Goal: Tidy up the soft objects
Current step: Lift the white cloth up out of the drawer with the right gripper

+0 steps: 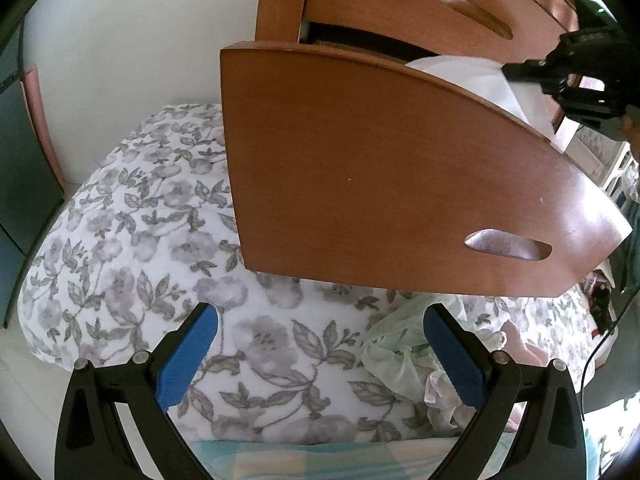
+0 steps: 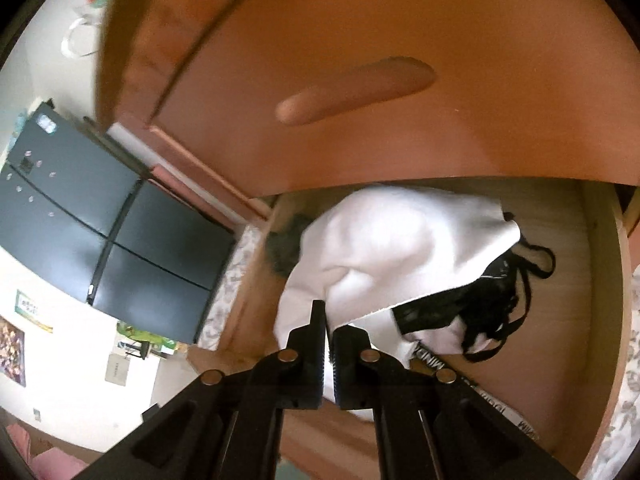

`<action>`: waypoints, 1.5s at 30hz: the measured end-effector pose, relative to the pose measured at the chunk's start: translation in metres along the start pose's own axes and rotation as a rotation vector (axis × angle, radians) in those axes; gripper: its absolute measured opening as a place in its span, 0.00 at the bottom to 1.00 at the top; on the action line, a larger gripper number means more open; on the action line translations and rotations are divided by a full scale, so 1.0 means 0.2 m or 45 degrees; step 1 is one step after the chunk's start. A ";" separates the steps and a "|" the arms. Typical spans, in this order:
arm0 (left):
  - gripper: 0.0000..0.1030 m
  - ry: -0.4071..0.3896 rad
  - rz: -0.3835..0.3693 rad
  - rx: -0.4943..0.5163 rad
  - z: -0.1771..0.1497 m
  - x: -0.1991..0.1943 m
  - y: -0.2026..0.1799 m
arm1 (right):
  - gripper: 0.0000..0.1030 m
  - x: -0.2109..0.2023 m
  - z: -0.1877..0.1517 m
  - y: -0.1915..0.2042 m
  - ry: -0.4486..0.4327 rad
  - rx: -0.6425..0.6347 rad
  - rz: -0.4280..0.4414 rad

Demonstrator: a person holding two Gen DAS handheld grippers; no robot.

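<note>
A wooden drawer (image 1: 400, 184) stands pulled out over the bed; its pale inside (image 2: 576, 280) shows in the right wrist view. My right gripper (image 2: 329, 334) is shut on a white cloth (image 2: 400, 248) that hangs down into the drawer; the gripper (image 1: 516, 74) and cloth (image 1: 492, 80) also show above the drawer's top edge in the left wrist view. A black lace garment (image 2: 480, 312) lies in the drawer under the cloth. My left gripper (image 1: 320, 340) is open and empty above the floral bedding (image 1: 132, 240). A pale green sheer garment (image 1: 404, 344) lies by its right finger.
A closed upper drawer with a handle (image 1: 476, 14) is above the open one. A dark fridge (image 2: 108, 236) stands to the left by a white wall. A printed box (image 2: 444, 364) lies in the drawer's front. A striped cloth (image 1: 320, 460) lies at the near edge.
</note>
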State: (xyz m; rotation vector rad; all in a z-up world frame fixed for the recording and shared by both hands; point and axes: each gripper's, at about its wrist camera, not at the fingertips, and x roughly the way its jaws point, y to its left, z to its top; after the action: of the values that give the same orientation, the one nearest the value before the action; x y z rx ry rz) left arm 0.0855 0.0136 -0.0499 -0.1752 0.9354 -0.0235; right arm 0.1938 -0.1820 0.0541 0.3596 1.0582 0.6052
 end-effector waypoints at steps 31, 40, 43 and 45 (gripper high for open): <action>0.99 -0.089 0.063 0.056 -0.01 -0.23 -0.05 | 0.02 -0.76 0.02 0.35 -0.444 -0.100 0.146; 0.99 -0.147 0.063 0.074 -0.04 -0.37 -0.07 | 0.02 -1.06 -0.01 0.57 -0.586 -0.190 0.120; 0.99 -0.170 0.065 0.075 -0.05 -0.42 -0.08 | 0.01 -1.18 -0.05 0.65 -0.635 -0.230 0.113; 0.99 -0.181 0.063 0.078 -0.05 -0.45 -0.08 | 0.01 -1.24 -0.09 0.69 -0.656 -0.249 0.105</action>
State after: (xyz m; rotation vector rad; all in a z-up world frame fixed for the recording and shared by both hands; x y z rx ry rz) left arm 0.0245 0.0051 0.0190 -0.0959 0.7961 0.0057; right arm 0.0511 -0.2283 0.2964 0.3634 0.4884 0.6395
